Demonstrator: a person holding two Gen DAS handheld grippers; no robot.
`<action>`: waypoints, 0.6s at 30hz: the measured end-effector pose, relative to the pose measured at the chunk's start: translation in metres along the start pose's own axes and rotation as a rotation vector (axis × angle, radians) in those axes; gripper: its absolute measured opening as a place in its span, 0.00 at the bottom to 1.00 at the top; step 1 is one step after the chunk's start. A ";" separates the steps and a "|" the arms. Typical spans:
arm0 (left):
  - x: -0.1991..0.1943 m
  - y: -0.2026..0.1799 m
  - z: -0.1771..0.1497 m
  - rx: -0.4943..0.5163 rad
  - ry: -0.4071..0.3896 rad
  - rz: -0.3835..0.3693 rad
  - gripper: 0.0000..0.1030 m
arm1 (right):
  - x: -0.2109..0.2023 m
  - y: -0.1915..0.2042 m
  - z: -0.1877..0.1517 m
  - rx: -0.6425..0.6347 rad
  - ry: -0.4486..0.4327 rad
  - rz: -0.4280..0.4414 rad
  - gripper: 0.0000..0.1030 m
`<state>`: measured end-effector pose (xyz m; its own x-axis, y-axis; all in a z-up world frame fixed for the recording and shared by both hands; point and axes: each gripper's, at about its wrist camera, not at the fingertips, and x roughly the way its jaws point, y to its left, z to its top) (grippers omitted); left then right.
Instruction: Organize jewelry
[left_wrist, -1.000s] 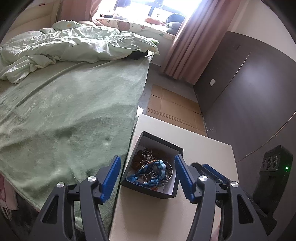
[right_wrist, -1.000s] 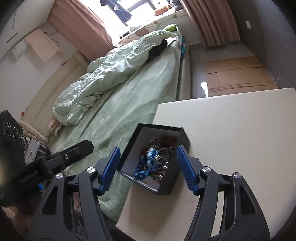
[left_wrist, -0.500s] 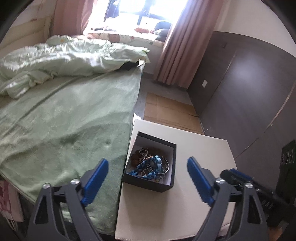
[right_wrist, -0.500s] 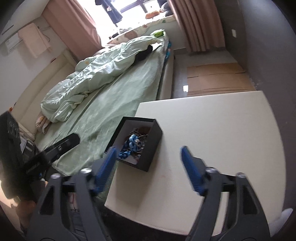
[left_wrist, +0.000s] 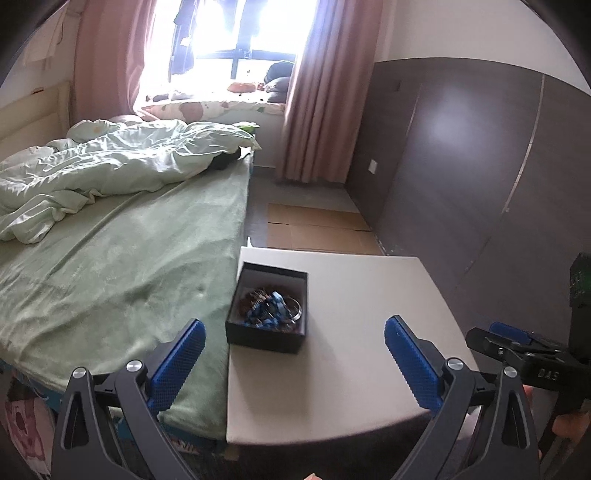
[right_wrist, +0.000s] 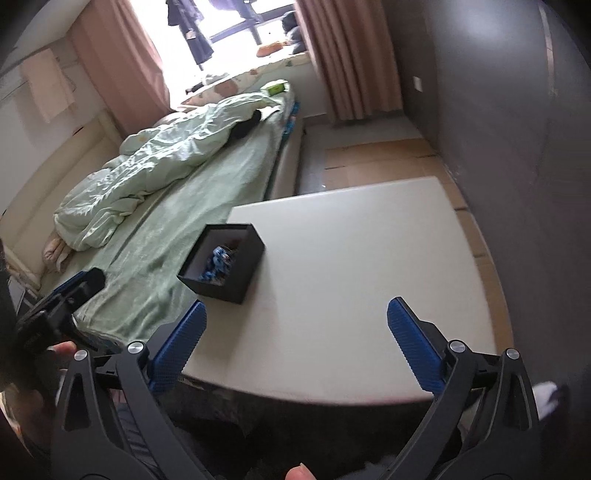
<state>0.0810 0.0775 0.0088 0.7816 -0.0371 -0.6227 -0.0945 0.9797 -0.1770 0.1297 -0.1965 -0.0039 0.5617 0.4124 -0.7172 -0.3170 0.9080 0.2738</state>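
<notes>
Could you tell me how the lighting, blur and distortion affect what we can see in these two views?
Left wrist view: the window is blown out by glare, the fisheye bends the dark wall, and the box is fairly sharp. Right wrist view: softer, with motion blur over the box and jewelry.

Left wrist view: looks forward between own blue fingers (left_wrist: 177, 365), from above near edge of table (left_wrist: 332, 369), facing window (left_wrist: 236, 33); box (left_wrist: 267, 310) ahead, left of centre; bed (left_wrist: 110, 251) at left, dark wall at right. Right gripper (left_wrist: 517, 354) shows at lower right edge.

Right wrist view: also from near table (right_wrist: 351, 288) edge, set further right, tilted, facing same way; box (right_wrist: 221, 264) ahead-left, further off. Left gripper (right_wrist: 62, 295) shows at left edge.

Shared: table, box, bed (right_wrist: 184, 206), window (right_wrist: 221, 22), curtains.
</notes>
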 end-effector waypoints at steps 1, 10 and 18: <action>-0.007 -0.002 -0.003 -0.001 -0.002 -0.008 0.92 | -0.007 -0.002 -0.006 0.004 -0.005 -0.014 0.95; -0.051 -0.018 -0.031 0.030 -0.015 -0.029 0.92 | -0.048 -0.002 -0.044 -0.004 -0.033 -0.057 0.95; -0.074 -0.020 -0.051 0.048 -0.027 -0.015 0.92 | -0.076 0.009 -0.062 -0.038 -0.078 -0.107 0.95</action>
<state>-0.0064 0.0510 0.0195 0.7990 -0.0472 -0.5995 -0.0537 0.9873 -0.1493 0.0371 -0.2245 0.0132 0.6508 0.3196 -0.6887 -0.2805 0.9441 0.1730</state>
